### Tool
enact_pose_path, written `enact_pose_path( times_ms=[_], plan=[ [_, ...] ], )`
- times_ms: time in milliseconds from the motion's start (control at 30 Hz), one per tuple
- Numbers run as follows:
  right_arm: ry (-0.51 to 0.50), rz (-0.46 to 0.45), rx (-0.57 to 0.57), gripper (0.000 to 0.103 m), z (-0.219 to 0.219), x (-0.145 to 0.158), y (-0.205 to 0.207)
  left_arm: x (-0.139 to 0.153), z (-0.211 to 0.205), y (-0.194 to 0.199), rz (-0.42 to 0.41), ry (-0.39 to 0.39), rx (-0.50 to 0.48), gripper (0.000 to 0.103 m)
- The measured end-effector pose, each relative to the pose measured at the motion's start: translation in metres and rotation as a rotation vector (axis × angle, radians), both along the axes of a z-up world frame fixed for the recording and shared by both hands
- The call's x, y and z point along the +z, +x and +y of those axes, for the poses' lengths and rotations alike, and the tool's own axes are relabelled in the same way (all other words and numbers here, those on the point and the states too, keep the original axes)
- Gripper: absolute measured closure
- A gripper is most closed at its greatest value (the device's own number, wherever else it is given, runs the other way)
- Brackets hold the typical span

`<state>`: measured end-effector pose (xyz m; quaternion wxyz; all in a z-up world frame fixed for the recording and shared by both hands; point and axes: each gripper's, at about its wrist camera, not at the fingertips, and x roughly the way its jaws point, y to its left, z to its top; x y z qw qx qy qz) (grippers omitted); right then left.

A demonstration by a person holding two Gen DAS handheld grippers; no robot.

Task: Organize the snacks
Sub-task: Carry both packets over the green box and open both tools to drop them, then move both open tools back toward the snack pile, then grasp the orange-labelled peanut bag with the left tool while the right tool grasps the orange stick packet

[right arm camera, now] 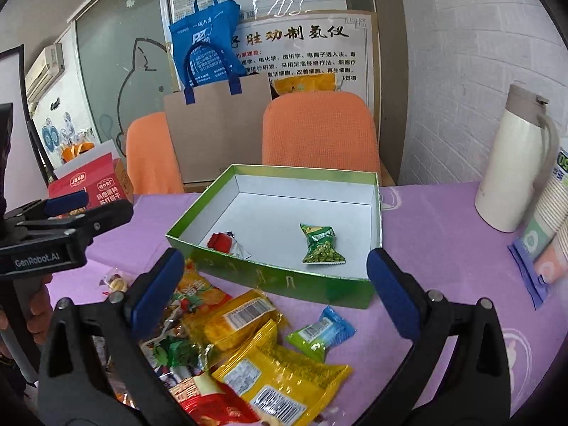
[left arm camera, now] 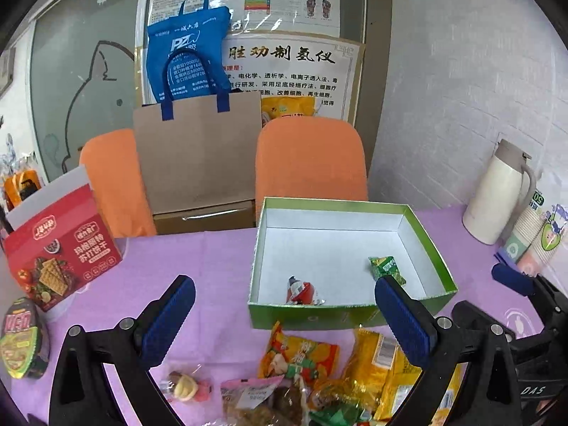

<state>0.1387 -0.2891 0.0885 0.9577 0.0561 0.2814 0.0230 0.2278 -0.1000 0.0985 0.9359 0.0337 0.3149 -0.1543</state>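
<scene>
Both grippers' fingers (left arm camera: 170,314) wide open, empty; risk of snagging several heaped snack packets (right arm camera: 248,348) below green box (right arm camera: 277,277).

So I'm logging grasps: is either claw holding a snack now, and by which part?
Nothing is held. The left claw and right claw both stand open and empty above the loose snacks in front of the green box.

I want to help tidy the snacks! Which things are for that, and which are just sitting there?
For the job: green box, green pea packet and red packet inside it, loose snack pile, blue-green candy.

Just sitting there: white flask, paper cups, brown paper bag, orange chairs, red cracker box.
</scene>
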Motion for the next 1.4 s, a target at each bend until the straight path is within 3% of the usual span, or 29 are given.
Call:
enact_pose_path(
  times_ms=[167,333,433,567,700,800,833,900,967,1000,1100,1200,1400],
  plan=[
    [0.073,-0.004,-0.005,0.001,0.015,-0.001,-0.052,0.004,0.030,-0.049,-0.007,0.010,0.016,0.000],
    [0.195,-0.011,0.173,0.001,0.037,-0.022,-0.094,-0.005,0.056,-0.110,0.002,0.020,-0.011,0.000],
    [0.120,0.026,0.287,0.001,0.063,-0.038,-0.109,-0.017,0.074,-0.142,0.008,0.020,-0.006,0.000],
    [-0.028,0.094,0.347,0.001,0.103,-0.065,-0.118,-0.036,0.104,-0.171,0.040,-0.009,0.036,0.000],
    [-0.076,0.125,0.425,0.001,0.132,-0.088,-0.113,-0.057,0.134,-0.192,0.094,-0.025,0.083,0.000],
    [-0.232,0.154,0.395,0.001,0.150,-0.110,-0.100,-0.067,0.149,-0.201,0.127,-0.041,0.086,0.000],
    [-0.259,0.164,0.395,0.006,0.154,-0.116,-0.097,-0.069,0.154,-0.202,0.136,-0.050,0.091,0.000],
    [-0.235,0.187,0.404,0.009,0.157,-0.122,-0.093,-0.070,0.162,-0.204,0.141,-0.074,0.093,0.000],
    [-0.228,0.194,0.387,0.020,0.158,-0.122,-0.093,-0.072,0.167,-0.202,0.150,-0.103,0.090,0.000],
    [-0.218,0.209,0.394,0.034,0.159,-0.121,-0.094,-0.074,0.168,-0.201,0.157,-0.112,0.089,0.000],
    [-0.134,0.249,0.435,0.034,0.157,-0.113,-0.104,-0.079,0.166,-0.195,0.180,-0.133,0.071,0.000],
    [0.027,0.253,0.550,0.034,0.153,-0.102,-0.118,-0.086,0.161,-0.192,0.201,-0.152,0.046,0.000],
    [-0.039,0.233,0.501,0.029,0.143,-0.096,-0.128,-0.098,0.158,-0.190,0.241,-0.176,0.035,0.000]
  ],
)
